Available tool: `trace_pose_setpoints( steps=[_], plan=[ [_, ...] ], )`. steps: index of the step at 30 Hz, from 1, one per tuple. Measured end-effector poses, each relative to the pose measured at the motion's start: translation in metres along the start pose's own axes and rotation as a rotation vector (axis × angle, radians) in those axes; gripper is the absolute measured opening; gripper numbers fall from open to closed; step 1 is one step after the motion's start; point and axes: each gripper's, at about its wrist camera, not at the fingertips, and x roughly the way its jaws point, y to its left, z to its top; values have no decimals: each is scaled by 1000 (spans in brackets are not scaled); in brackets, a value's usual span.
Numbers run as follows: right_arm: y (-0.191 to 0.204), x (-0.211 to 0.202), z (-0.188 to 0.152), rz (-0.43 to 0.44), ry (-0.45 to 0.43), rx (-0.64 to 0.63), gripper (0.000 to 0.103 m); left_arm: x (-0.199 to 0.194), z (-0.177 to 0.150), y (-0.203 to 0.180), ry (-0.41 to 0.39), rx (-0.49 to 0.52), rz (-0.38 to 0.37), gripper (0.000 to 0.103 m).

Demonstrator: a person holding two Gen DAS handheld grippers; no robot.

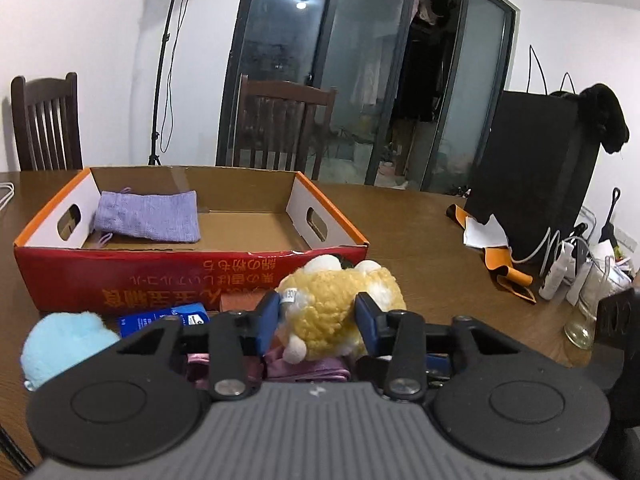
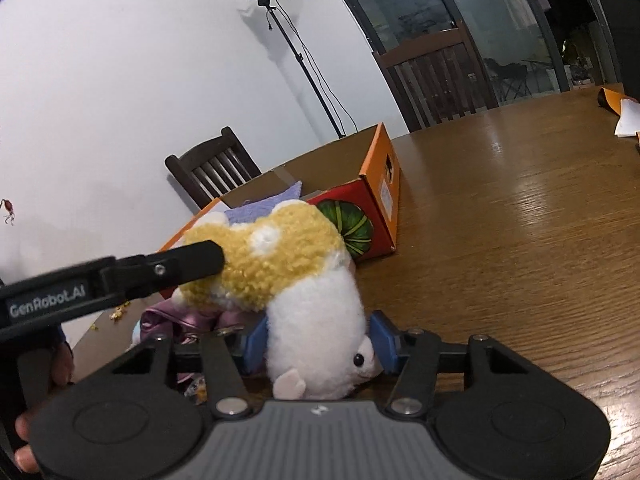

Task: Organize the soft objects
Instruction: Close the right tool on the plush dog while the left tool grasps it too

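Plush hamster (image 2: 304, 280) lies on the desk (image 2: 520, 220) before the cardboard box (image 1: 192, 276), clamped by both: left gripper (image 1: 318, 322) on its yellow back, right gripper (image 2: 316, 342) on its white head. Risk: opposing pulls could strain seams or loosen one grip.

My left gripper (image 1: 318, 318) and right gripper (image 2: 318, 346) each pinch the same plush toy (image 2: 280, 264) (both angled slightly downward).

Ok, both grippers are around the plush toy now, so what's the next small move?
Probably lift it and carry it over the near wall of the cardboard box. Both grippers grip the plush toy: left gripper on its yellow end, right gripper on its white end.
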Motion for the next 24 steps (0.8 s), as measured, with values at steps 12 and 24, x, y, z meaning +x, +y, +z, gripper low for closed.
trace_pose_setpoints(
  steps=[12,24],
  plan=[
    [41,-57,-14,-45,-78,-141,45,-67,2,0,-6,-61,-92,35],
    [107,-122,-93,-47,95,-249,46,-147,-88,29,102,-176,-81,35]
  ],
)
